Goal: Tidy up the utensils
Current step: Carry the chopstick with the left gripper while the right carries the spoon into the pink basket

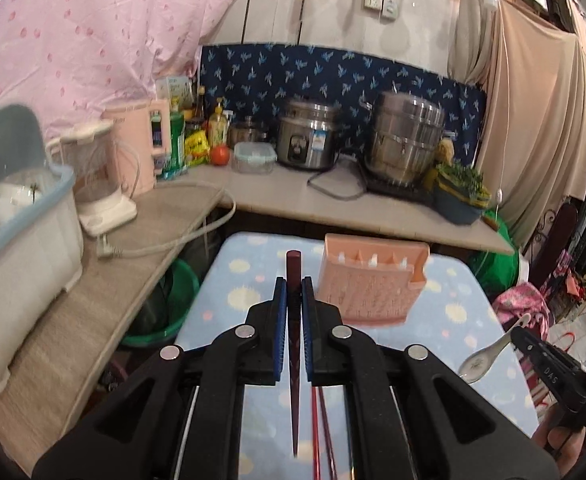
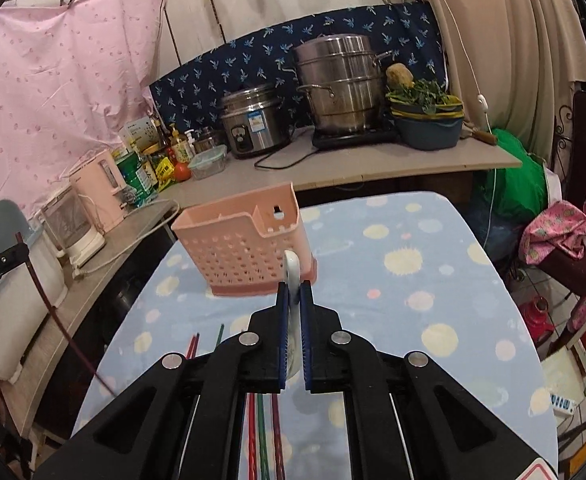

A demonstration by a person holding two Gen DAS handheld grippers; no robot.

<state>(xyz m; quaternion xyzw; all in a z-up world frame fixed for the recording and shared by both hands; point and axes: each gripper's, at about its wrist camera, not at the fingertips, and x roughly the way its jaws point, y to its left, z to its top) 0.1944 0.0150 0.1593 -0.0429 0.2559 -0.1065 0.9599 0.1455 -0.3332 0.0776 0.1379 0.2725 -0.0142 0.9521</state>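
Observation:
A pink perforated utensil holder (image 1: 367,290) stands on the table with the blue dotted cloth (image 1: 465,320); it also shows in the right wrist view (image 2: 245,250). My left gripper (image 1: 293,290) is shut on a dark red chopstick (image 1: 293,272), held above the table left of the holder. My right gripper (image 2: 293,294) is shut on a white ceramic spoon (image 2: 292,276), in front of the holder; the spoon (image 1: 489,354) also shows at the right of the left wrist view. Red and green chopsticks (image 2: 259,432) lie on the cloth below the right gripper.
A counter (image 1: 333,204) behind the table holds a rice cooker (image 1: 307,138), a steel steamer pot (image 1: 407,140), a basin of greens (image 1: 459,192), bottles and a pink kettle (image 1: 137,148). A dish rack (image 1: 17,216) stands at the left. Clothes pile up at the right.

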